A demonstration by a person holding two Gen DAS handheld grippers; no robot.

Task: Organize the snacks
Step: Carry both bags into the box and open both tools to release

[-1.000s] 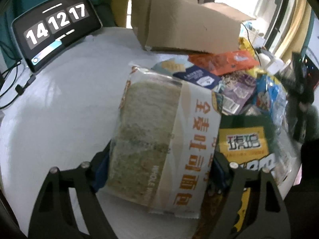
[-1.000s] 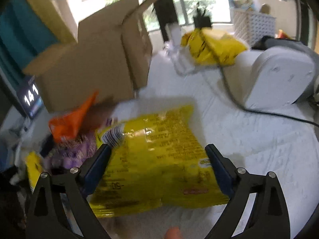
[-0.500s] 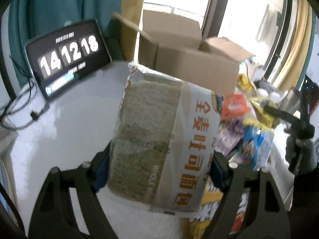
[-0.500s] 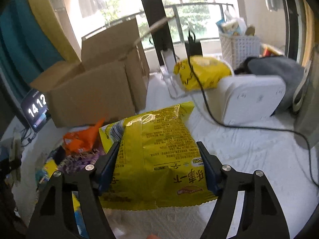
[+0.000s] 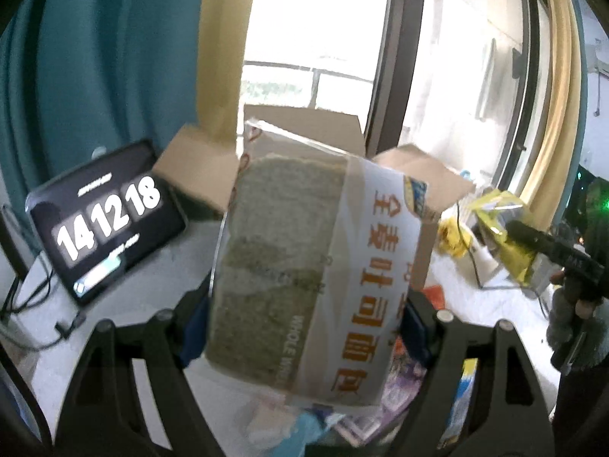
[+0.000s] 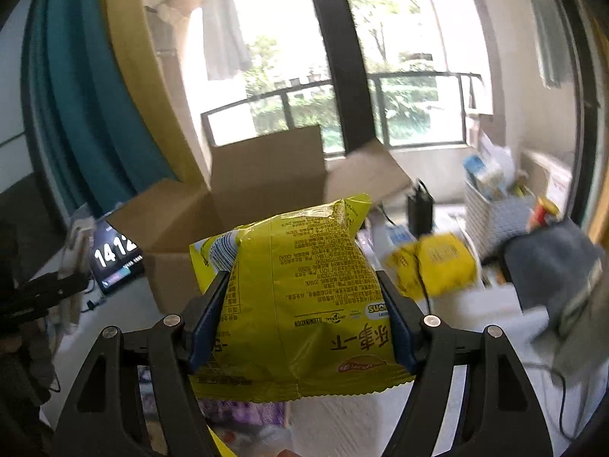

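My left gripper is shut on a pack of whole wheat bread, held up in the air in front of the open cardboard box. My right gripper is shut on a yellow chip bag, also lifted, with the same open box behind it. In the left wrist view the right gripper shows at the far right with the yellow bag. More snack packs lie on the white table below.
A tablet clock stands left of the box, with cables beside it. A second yellow bag, a white appliance, a basket and a grey cloth sit to the right. Purple packs lie under the right gripper.
Both grippers have risen from the table with their packs, and now face the open box from higher up. The right gripper closed onto the yellow bag.
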